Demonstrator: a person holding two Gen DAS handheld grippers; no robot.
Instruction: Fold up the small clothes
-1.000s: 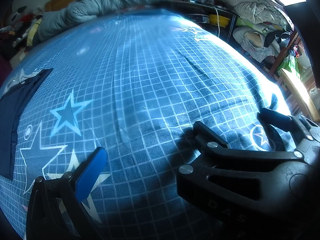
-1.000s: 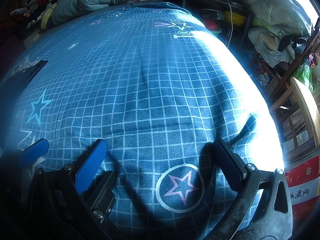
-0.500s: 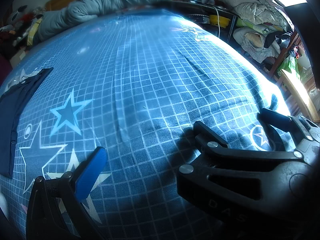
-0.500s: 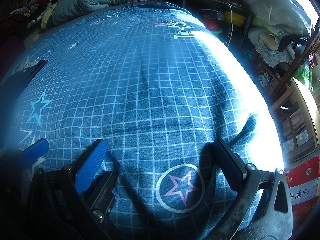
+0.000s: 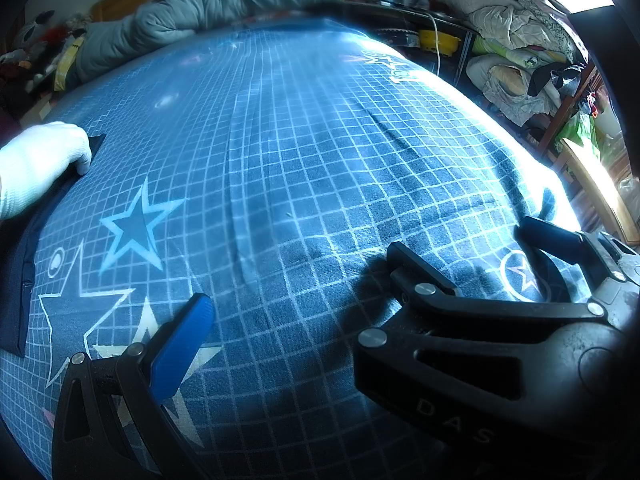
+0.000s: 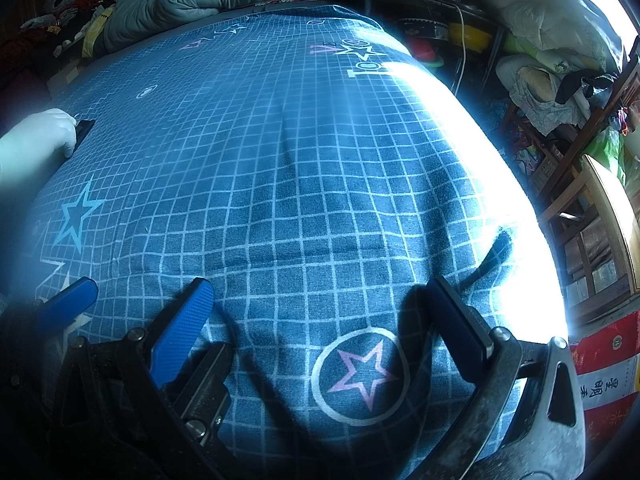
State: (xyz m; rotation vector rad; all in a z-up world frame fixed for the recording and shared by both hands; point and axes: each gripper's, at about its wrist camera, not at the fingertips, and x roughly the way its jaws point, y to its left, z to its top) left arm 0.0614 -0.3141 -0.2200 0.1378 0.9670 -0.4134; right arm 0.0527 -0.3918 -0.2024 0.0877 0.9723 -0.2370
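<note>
A dark navy garment (image 5: 22, 272) lies flat at the left edge of the blue checked bedsheet (image 5: 320, 152); only its corner (image 6: 83, 129) shows in the right wrist view. A person's white-gloved hand (image 5: 40, 160) rests on the garment's far corner. My left gripper (image 5: 300, 312) sits low on the sheet, open, with nothing between its fingers. Just to its right, my right gripper (image 6: 320, 328) is also open over a pink star print and empty. One of its fingers (image 5: 552, 240) shows in the left wrist view. Both grippers are well right of the garment.
A grey-blue duvet (image 5: 200, 12) is bunched at the far end of the bed. Right of the bed stand cluttered shelves with piled laundry (image 5: 512, 32) and a wooden chair (image 6: 592, 208). The bed's right edge (image 6: 520, 240) lies in bright sunlight.
A white-gloved hand has come in from the left and now rests on the navy garment's far corner. Neither gripper has moved.
</note>
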